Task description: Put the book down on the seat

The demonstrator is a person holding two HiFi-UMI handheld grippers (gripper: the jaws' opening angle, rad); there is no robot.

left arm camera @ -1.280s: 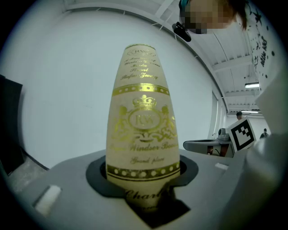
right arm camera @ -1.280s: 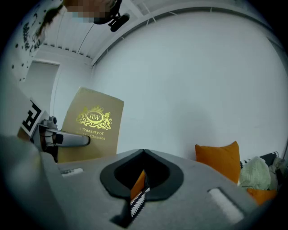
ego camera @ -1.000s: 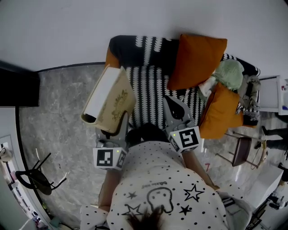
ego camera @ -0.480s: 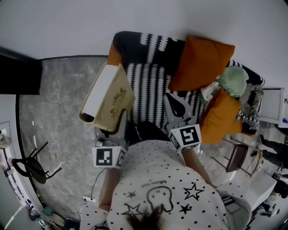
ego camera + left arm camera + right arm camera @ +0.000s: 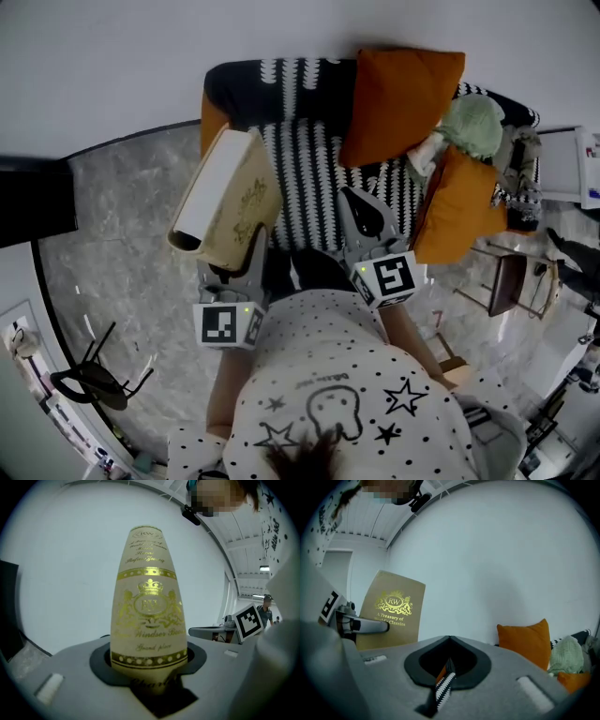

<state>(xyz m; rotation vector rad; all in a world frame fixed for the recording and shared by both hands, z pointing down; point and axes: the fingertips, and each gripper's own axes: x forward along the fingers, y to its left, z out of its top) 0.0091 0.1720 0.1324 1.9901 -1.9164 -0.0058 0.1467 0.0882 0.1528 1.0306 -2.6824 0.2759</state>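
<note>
Between the jaws of the left gripper [image 5: 149,660], gripped low: stiff, probably heavy hardback book [image 5: 149,597], top-heavy above them; right gripper [image 5: 449,640] jaws closed, empty.

The book's [image 5: 149,597] lowest gilt line sinks unreadable between the left gripper's [image 5: 149,660] jaws, the person [image 5: 347,403] hides the striped seat's [image 5: 309,178] front edge, and the clutter [image 5: 521,173] toward the head view's right edge is too small to name.
</note>
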